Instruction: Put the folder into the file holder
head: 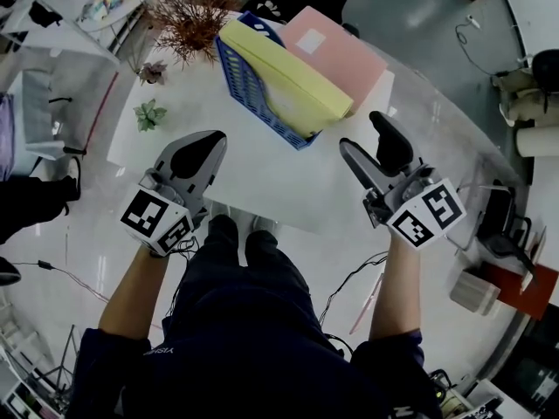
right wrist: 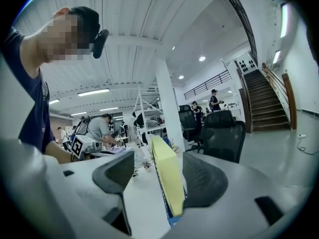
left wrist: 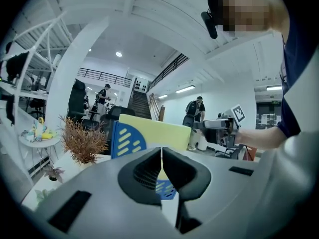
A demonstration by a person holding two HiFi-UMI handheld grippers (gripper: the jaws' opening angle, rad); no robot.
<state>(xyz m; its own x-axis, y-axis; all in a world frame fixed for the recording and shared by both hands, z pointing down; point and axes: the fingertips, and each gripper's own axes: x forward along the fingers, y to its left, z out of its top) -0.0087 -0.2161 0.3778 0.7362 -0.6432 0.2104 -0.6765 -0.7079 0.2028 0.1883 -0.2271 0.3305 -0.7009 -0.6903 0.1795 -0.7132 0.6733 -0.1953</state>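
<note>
My left gripper (head: 208,142) has its jaws pressed together, my right gripper (head: 365,136) has its jaws spread, both clear of the yellow folder (head: 288,81) seated in the blue file holder (head: 238,81).

You have bare desk (head: 262,177) from your left tongs (head: 210,142) and right tongs (head: 365,135) up to the blue file holder (head: 253,99). That holder, with the yellow folder (head: 288,77) standing in it, blocks the middle. A pink folder (head: 349,55) lies just behind it, and a dried plant (head: 188,20) and small potted plants (head: 148,114) crowd the left.
</note>
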